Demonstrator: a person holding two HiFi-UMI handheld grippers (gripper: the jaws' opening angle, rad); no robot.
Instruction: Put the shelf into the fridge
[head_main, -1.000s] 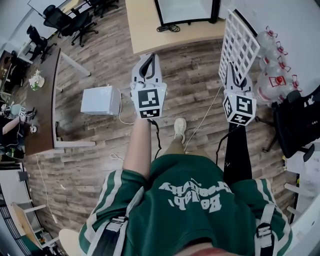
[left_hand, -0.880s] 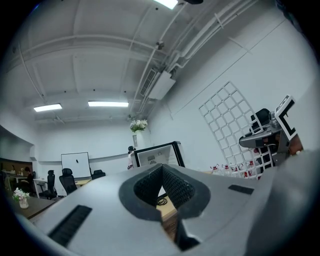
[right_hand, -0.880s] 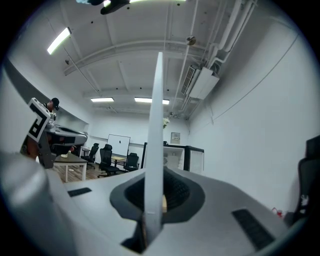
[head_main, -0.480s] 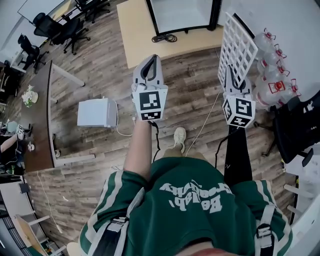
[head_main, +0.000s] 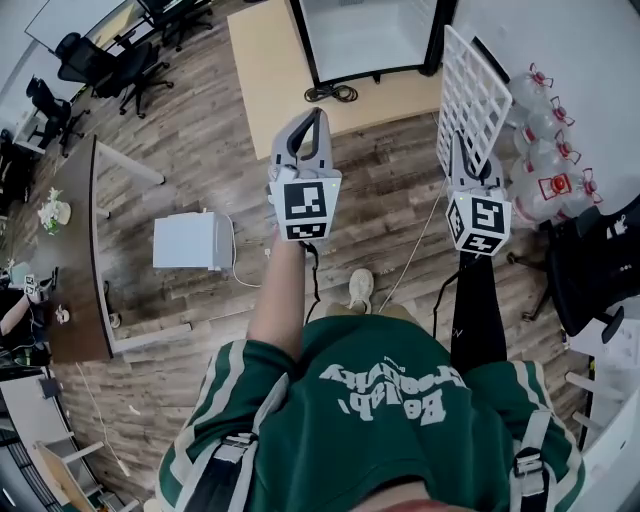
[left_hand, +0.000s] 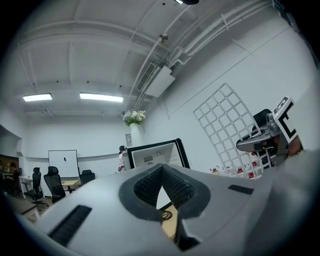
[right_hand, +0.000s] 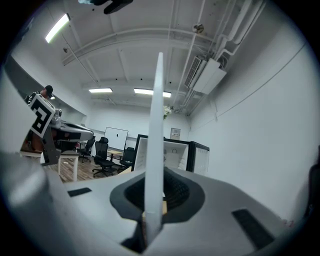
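right tool (head_main: 464, 150) grips shelf (head_main: 473, 95) edge, open floor (head_main: 385, 195) before fridge (head_main: 366, 35)

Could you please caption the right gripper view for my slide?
Right gripper clamps the white wire shelf edge-on, fridge straight ahead.

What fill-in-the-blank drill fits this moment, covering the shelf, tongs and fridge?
The right tongs grip the white grid shelf by its ____ edge.
The left tongs are shut and hold ____.
The fridge ahead has its door ____.
Missing words: lower; nothing; open.
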